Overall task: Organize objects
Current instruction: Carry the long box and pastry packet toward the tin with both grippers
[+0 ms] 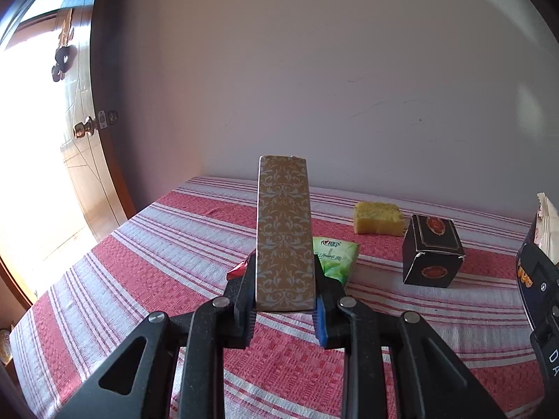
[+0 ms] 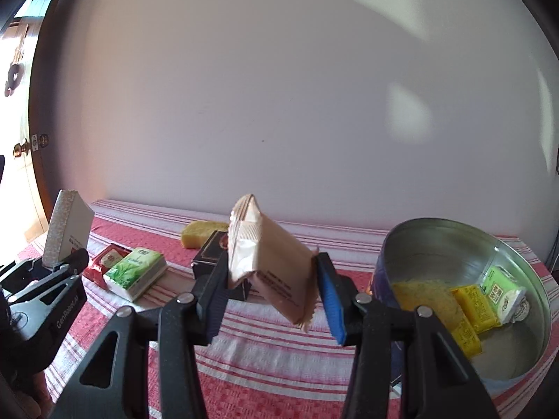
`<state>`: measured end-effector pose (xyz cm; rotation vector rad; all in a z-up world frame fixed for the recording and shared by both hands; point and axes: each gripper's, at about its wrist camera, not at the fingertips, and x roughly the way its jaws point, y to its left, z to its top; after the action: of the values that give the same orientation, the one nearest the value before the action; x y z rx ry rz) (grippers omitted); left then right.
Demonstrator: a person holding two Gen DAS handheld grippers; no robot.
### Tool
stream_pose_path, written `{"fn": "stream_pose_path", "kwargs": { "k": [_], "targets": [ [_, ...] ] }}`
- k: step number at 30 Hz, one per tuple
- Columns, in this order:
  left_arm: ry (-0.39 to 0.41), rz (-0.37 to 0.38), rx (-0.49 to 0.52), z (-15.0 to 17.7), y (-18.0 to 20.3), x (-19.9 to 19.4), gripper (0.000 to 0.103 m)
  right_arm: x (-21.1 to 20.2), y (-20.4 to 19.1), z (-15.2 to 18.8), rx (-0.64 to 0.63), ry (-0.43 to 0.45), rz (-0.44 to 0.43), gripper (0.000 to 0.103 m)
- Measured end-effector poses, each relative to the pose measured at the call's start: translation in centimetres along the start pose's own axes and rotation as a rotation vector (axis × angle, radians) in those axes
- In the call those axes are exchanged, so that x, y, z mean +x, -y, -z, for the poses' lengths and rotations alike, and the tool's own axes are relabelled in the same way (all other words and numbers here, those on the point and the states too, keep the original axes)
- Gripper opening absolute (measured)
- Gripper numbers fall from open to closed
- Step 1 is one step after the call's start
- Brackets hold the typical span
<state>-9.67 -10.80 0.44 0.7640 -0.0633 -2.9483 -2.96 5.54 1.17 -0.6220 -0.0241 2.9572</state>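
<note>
My left gripper [image 1: 283, 279] is shut on a tall gold box with a pale floral pattern [image 1: 283, 223], held upright above the striped cloth. The right wrist view shows that box [image 2: 68, 223] from the side at far left. My right gripper [image 2: 272, 269] is shut on a beige sealed packet [image 2: 269, 262], tilted and lifted off the table. To its right stands a round metal tin [image 2: 436, 244] holding a yellow sponge [image 2: 428, 295], yellow packs [image 2: 471, 309] and a green tissue pack [image 2: 503, 293].
On the red-and-white striped cloth [image 1: 174, 244] lie a yellow sponge [image 1: 379, 218], a black box [image 1: 431, 251], a green tissue pack [image 1: 335, 256] and a red packet [image 1: 239, 269]. A wall backs the table. A wooden door with a brass knob [image 1: 84, 129] stands at left.
</note>
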Motion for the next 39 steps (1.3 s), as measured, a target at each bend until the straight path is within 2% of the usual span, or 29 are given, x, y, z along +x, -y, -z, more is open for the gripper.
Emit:
{"fn": "stream_pose_path", "kwargs": {
  "k": [11, 23, 39],
  "targets": [
    [0.032, 0.020, 0.007, 0.2, 0.9, -0.8, 0.028, -1.0, 0.4, 0.2, 0.003, 0.012, 0.012, 0.048],
    [0.072, 0.018, -0.001, 0.3, 1.2, -1.9, 0.028, -2.3, -0.4, -0.4, -0.028, 0.069, 0.018, 0.048],
    [0.107, 0.039, -0.014, 1.7, 2.9, -5.2, 0.028, -3.8, 0.1, -0.6, -0.046, 0.093, 0.025, 0.048]
  ]
}}
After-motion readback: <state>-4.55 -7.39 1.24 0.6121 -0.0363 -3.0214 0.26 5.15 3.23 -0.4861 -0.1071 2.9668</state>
